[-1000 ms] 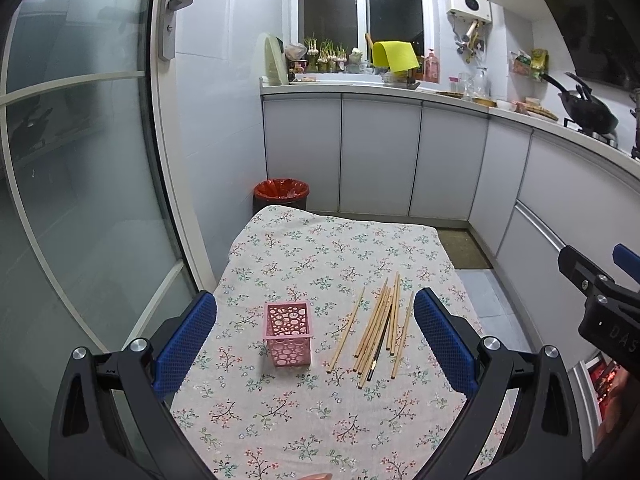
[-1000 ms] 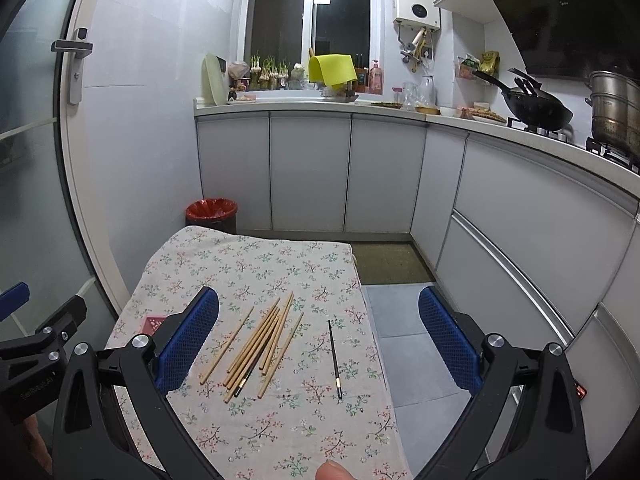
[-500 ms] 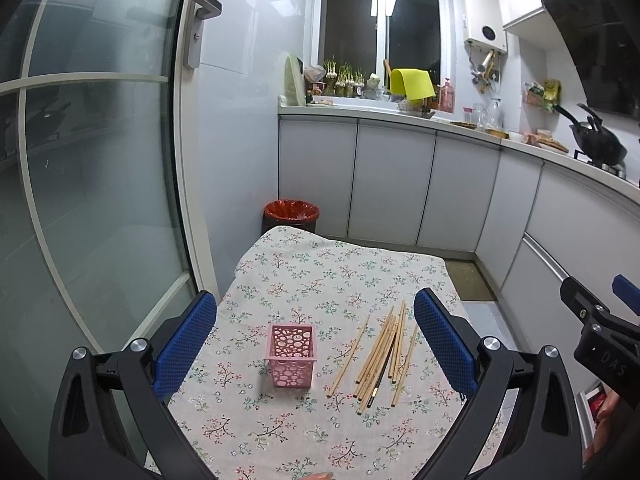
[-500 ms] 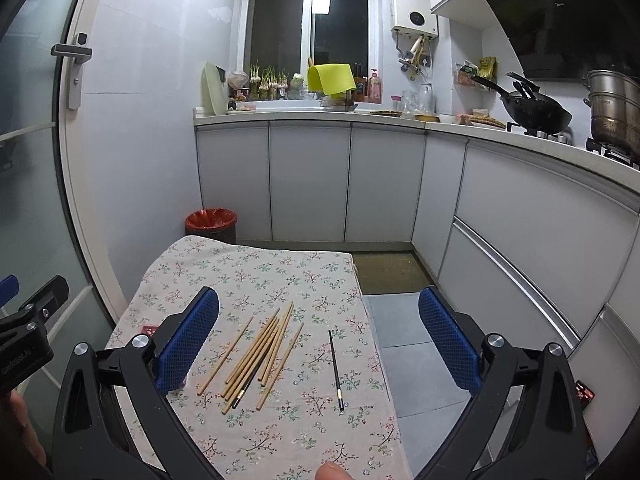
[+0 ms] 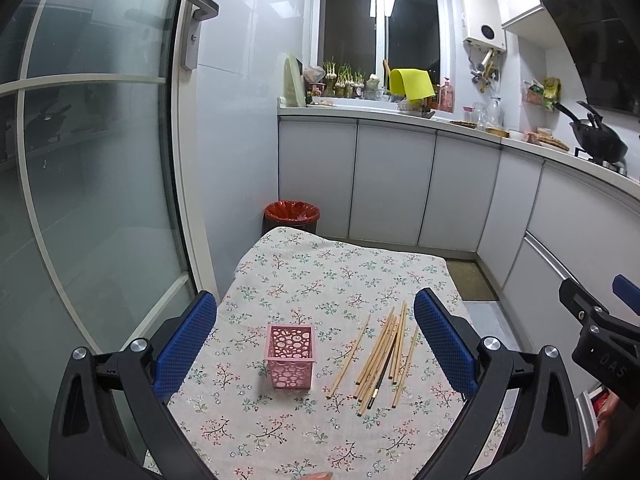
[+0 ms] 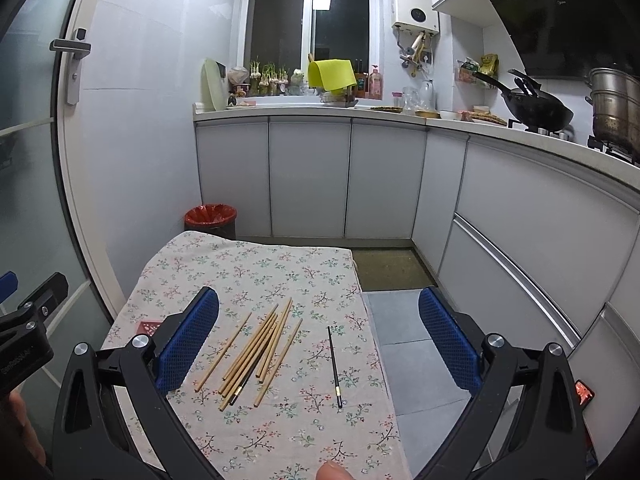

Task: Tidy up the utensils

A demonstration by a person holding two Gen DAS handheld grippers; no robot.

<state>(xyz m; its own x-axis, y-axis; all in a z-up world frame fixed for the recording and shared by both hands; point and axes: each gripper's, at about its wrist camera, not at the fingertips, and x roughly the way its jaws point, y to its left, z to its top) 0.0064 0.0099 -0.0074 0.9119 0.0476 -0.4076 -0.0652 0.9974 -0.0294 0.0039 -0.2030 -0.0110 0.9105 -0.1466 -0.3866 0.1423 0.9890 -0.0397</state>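
Left gripper (image 5: 316,344) wide open, right gripper (image 6: 320,344) wide open, pink cup (image 5: 290,354) beside sticks (image 5: 382,354), black stick (image 6: 334,366) apart

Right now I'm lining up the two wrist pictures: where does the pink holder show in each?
Left wrist: the pink holder stands upright, low centre, left of the chopsticks.
Right wrist: only its corner shows, lower left, behind the gripper's left finger.
Shared landmark: the red bin beyond the table's far end.
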